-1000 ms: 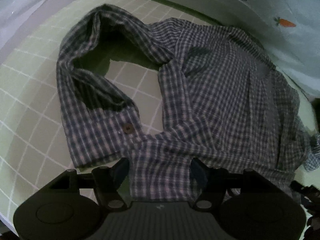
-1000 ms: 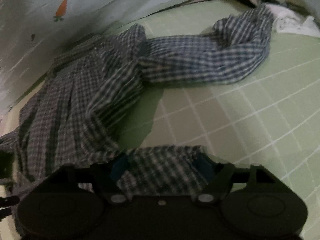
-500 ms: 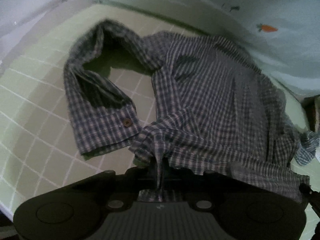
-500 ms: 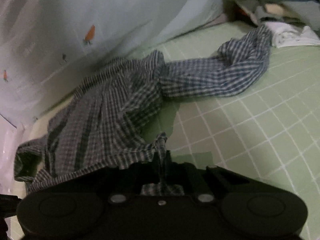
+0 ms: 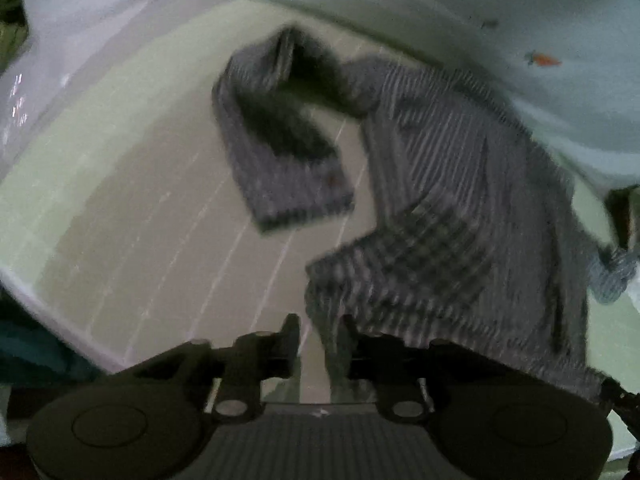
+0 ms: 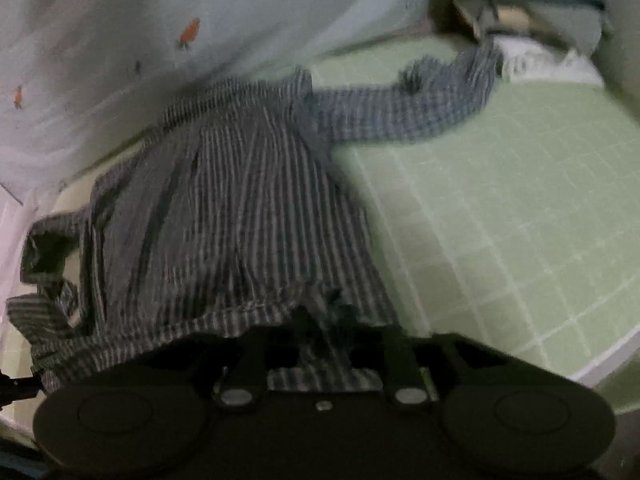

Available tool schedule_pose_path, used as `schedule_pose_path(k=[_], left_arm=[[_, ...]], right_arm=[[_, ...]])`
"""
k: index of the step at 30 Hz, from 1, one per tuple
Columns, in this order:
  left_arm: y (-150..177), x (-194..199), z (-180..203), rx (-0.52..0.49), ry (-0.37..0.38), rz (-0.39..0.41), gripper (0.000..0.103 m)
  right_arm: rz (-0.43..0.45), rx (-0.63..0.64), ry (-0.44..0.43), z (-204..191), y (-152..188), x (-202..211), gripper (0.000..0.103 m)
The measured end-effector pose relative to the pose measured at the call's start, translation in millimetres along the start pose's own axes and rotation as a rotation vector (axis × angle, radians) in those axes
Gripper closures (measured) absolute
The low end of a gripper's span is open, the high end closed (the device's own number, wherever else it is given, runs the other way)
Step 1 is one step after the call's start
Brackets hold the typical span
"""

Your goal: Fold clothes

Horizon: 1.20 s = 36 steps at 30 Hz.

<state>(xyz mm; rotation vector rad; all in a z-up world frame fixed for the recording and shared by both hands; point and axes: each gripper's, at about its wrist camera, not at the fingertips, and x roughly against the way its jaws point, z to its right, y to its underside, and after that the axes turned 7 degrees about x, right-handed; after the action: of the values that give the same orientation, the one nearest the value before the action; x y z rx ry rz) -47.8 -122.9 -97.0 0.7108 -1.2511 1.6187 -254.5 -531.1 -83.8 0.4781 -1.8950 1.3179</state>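
Checked cotton shirt (image 5: 452,200) sprawls rumpled over the pale green gridded mat (image 6: 520,208), sleeves flung outward. Both the left gripper (image 5: 320,336) and right gripper (image 6: 324,328) have jaws just eased partly apart, hem fabric bunched between them; grip unclear through blur.

Both views are dim and smeared by motion blur. Fisheye bending curves the edges, corners fall black. The grey checked cotton shirt (image 5: 460,200) reads as streaks.
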Motion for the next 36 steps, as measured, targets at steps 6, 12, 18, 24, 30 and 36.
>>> schedule_pose_path(k=[6, 12, 18, 24, 30, 36], left_arm=[[-29, 1, 21, -0.068, 0.054, 0.109, 0.030], [-52, -40, 47, -0.105, 0.109, -0.001, 0.028], [-36, -57, 61, -0.156, 0.119, -0.062, 0.064], [-20, -34, 19, 0.003, 0.009, 0.008, 0.103], [-15, -12, -29, 0.079, -0.094, 0.052, 0.097], [-24, -21, 4, -0.021, -0.080, 0.073, 0.024]], right_arm=[[0.076, -0.074, 0.032, 6, -21, 2, 0.040], [-0.022, -0.113, 0.057, 23, -38, -44, 0.030], [-0.095, 0.032, 0.075, 21, -47, -80, 0.030], [-0.132, 0.083, 0.026, 22, -43, -86, 0.100], [-0.117, 0.139, 0.069, 30, -33, -75, 0.103], [-0.118, 0.108, 0.080, 23, -36, -75, 0.074]])
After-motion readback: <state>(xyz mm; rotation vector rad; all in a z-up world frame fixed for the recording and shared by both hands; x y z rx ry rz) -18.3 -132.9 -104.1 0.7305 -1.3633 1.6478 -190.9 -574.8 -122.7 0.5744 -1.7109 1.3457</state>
